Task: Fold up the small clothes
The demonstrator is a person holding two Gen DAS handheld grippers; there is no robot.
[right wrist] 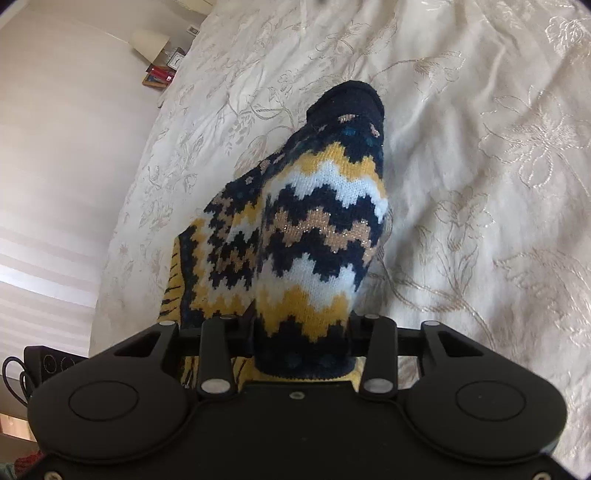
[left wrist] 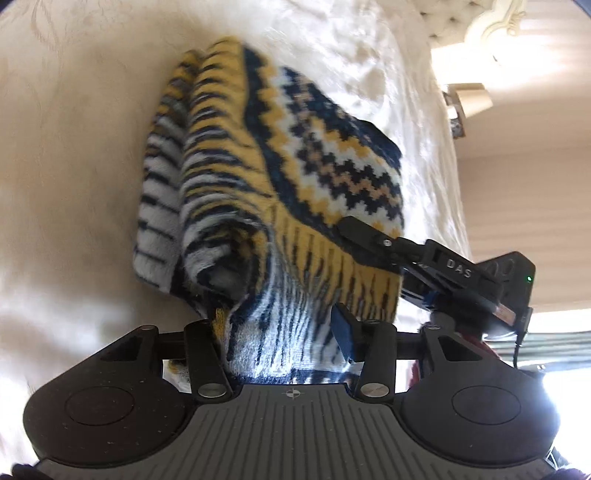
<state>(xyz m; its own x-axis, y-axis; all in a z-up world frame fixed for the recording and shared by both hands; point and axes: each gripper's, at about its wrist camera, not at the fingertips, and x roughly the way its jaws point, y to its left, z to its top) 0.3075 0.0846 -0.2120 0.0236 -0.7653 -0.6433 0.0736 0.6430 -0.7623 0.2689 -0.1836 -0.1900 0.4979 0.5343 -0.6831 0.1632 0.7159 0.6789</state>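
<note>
A small knitted sweater (left wrist: 280, 158) with navy, yellow and white zigzag bands hangs over the cream bedspread (left wrist: 74, 147). My left gripper (left wrist: 280, 332) is shut on its yellow-edged hem, with the striped inside of the knit bunched between the fingers. My right gripper (left wrist: 354, 232) shows at the right in the left wrist view, pinching the same hem. In the right wrist view my right gripper (right wrist: 301, 332) is shut on the sweater (right wrist: 314, 229), which covers the fingertips and drapes away toward a navy cuff.
The embroidered bedspread (right wrist: 480, 184) fills the space around the sweater. A bedside table with a lamp (right wrist: 149, 44) and small items stands at the far left by a pale wall. A tufted headboard (left wrist: 454, 22) is at the top right.
</note>
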